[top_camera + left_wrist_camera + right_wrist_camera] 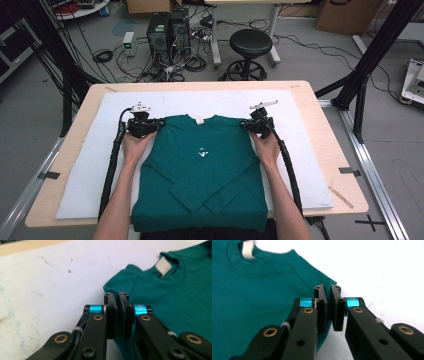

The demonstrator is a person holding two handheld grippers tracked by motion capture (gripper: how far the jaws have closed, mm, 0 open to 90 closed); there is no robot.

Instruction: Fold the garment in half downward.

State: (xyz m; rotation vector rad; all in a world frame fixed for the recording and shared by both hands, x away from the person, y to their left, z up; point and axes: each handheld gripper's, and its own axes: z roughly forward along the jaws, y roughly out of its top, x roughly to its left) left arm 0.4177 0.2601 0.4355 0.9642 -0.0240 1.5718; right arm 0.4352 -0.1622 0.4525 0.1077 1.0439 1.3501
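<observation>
The left tongs (156, 123) are closed on the left shoulder corner of the green shirt (202, 170); in the left gripper view the jaws meet with fabric seemingly pinched between them, though the fold there is hard to make out. The shirt lies flat on a white mat (95, 155) covering the bench (330, 125), sleeves folded across its lower front, collar label (199, 120) at the far edge. The right tongs (248, 125) are clamped on the right shoulder corner, a ridge of cloth rising between the jaws.
</observation>
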